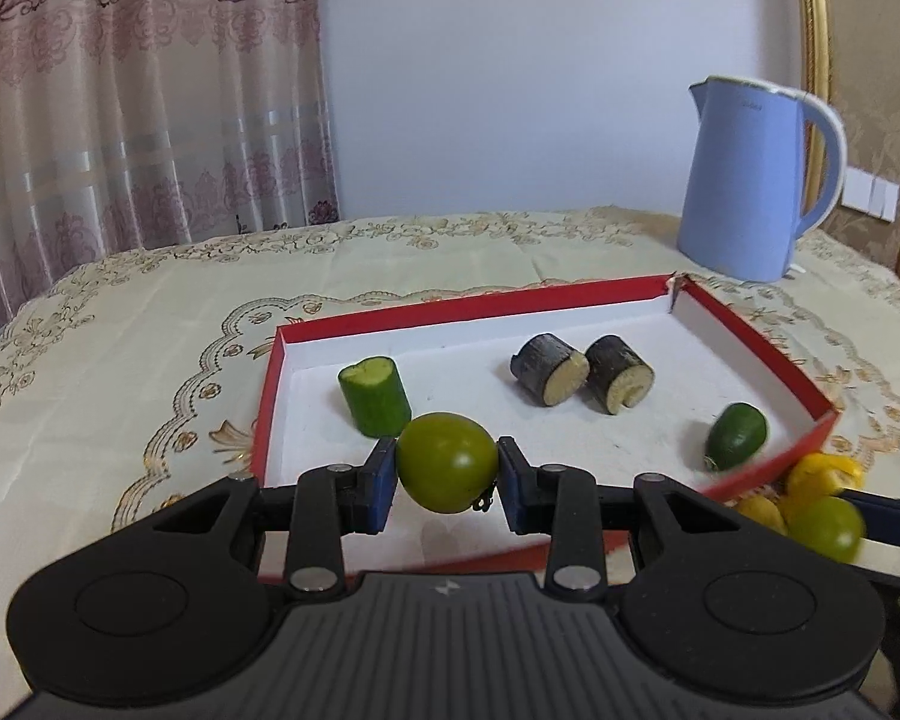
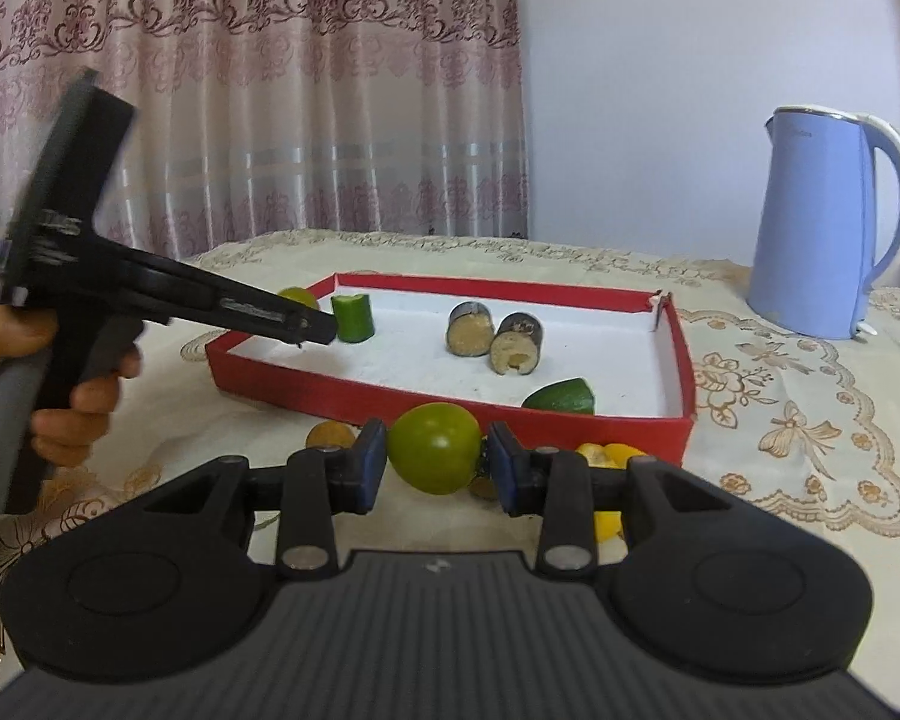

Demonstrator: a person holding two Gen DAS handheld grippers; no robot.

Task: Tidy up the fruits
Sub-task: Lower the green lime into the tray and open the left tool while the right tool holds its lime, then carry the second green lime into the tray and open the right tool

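Clamped between blue pads, a smooth round green tomato (image 1: 447, 462) is held by the left hand-held gripper (image 1: 447, 483) over the near edge of the red cardboard tray (image 1: 480, 297); already laid in the tray are a cucumber chunk (image 1: 375, 396), two dark-skinned, pale-cored cylinders (image 1: 582, 378) and a glossy lime (image 1: 737, 435); a second green tomato (image 2: 435, 447) is gripped by the right hand-held gripper (image 2: 435, 468) above the cloth-covered counter (image 2: 780, 420); yellow pieces (image 2: 615, 456) beside the tray seemingly remain unsorted.

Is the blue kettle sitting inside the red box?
No, the blue kettle stands on the tablecloth behind the red box, outside it.
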